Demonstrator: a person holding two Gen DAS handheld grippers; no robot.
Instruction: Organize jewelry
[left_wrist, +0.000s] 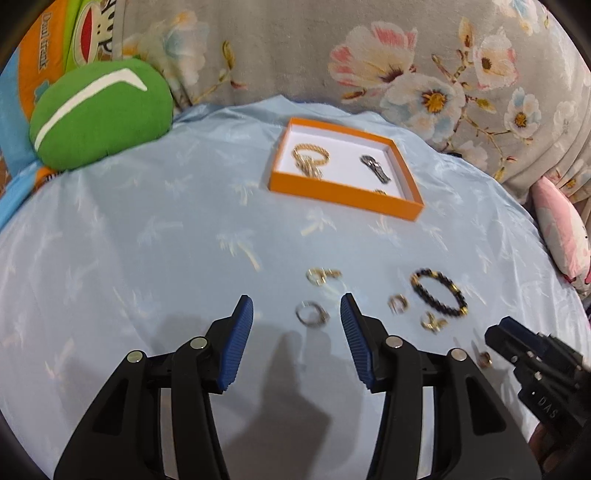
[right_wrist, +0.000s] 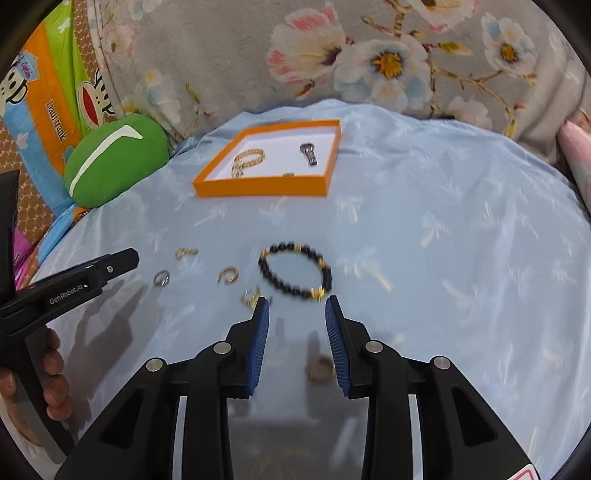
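Hovering with fingers spread and holding nothing, the left gripper (left_wrist: 297, 308) frames a silver ring (left_wrist: 312, 314) on the blue cloth (left_wrist: 147, 240). The right gripper (right_wrist: 297, 308) is likewise parted and unloaded — a gold ring (right_wrist: 320, 368) lies between its fingers, a black bead bracelet (right_wrist: 295, 271) just beyond. Farther back sits the orange tray (right_wrist: 258, 186), holding a gold chain bracelet (right_wrist: 249, 158).

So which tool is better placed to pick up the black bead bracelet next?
Right. The right tool is open with the black bead bracelet lying just ahead of its tips. The left tool is also open but faces a silver ring, with the bracelet off to its right.
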